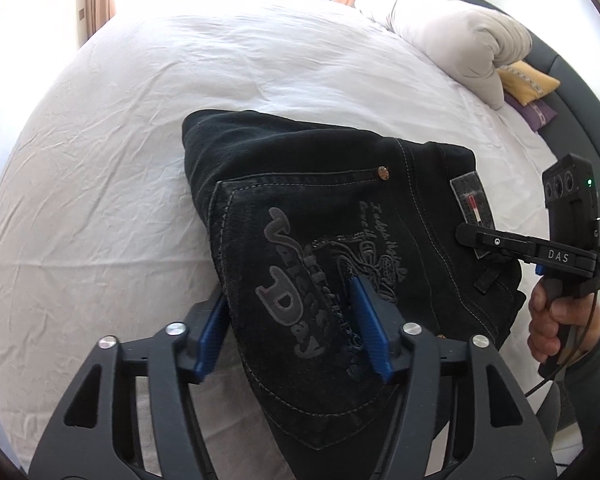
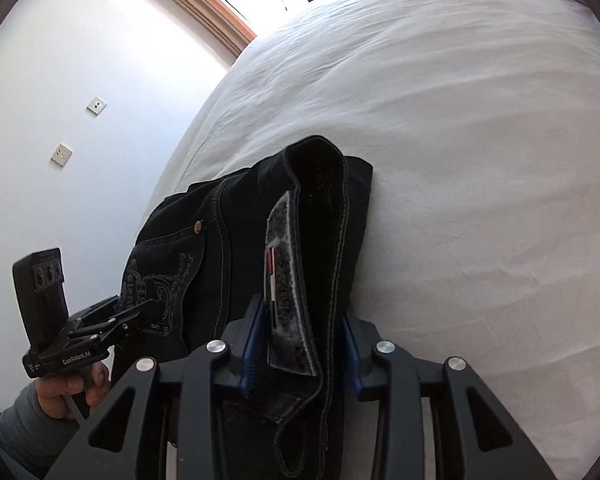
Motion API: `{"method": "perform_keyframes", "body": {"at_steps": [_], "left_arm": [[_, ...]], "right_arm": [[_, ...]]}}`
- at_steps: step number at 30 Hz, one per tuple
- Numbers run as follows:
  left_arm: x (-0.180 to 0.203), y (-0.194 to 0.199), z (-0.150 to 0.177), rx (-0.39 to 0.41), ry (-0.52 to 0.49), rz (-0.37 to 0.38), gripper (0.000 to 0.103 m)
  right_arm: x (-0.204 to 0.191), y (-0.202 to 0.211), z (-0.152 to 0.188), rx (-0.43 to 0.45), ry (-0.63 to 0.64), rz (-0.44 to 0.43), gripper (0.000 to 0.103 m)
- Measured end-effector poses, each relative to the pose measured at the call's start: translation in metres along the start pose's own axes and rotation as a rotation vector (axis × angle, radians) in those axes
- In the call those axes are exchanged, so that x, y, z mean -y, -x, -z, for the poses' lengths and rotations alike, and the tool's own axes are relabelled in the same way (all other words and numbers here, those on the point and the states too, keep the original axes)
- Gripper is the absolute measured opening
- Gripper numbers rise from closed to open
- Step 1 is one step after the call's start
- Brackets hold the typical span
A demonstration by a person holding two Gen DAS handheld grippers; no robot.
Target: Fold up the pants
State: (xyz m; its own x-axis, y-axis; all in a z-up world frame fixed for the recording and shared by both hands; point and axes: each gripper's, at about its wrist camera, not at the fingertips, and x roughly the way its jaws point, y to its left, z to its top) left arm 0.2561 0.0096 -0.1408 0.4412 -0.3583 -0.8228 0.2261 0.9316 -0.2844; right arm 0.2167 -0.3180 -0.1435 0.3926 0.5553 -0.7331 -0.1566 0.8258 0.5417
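Left claw [image 1: 296, 330] open astride folded pants [image 1: 320, 216]; right claw [image 2: 300, 348] loosely open around waistband.

Left gripper [image 1: 292, 332]: jaws parted, angled downward over the pants [image 1: 320, 208]. Right gripper [image 2: 300, 354]: jaws parted astride the waistband [image 2: 320, 264]. A hand [image 1: 548, 320] grips each handle.

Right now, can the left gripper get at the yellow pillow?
Probably not. The left gripper sits over the black pants at the near edge, while the yellow pillow lies far across the bed, beside the white duvet.
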Motion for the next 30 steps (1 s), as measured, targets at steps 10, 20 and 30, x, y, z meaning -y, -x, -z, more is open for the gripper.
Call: {"method": "perform_keyframes", "body": {"at_steps": [10, 20, 30], "left_arm": [[-0.004, 0.040, 0.019, 0.094, 0.040, -0.092, 0.103], [0.039, 0.157, 0.066, 0.344, -0.056, -0.312, 0.103], [0.117, 0.293, 0.132, 0.613, -0.140, -0.557, 0.103]], "right_arm": [[-0.008, 0.030, 0.012, 0.081, -0.043, 0.044, 0.070], [-0.086, 0.113, 0.070, 0.274, 0.115, 0.223, 0.083], [-0.200, 0.206, 0.131, 0.596, 0.308, 0.361, 0.103]]}}
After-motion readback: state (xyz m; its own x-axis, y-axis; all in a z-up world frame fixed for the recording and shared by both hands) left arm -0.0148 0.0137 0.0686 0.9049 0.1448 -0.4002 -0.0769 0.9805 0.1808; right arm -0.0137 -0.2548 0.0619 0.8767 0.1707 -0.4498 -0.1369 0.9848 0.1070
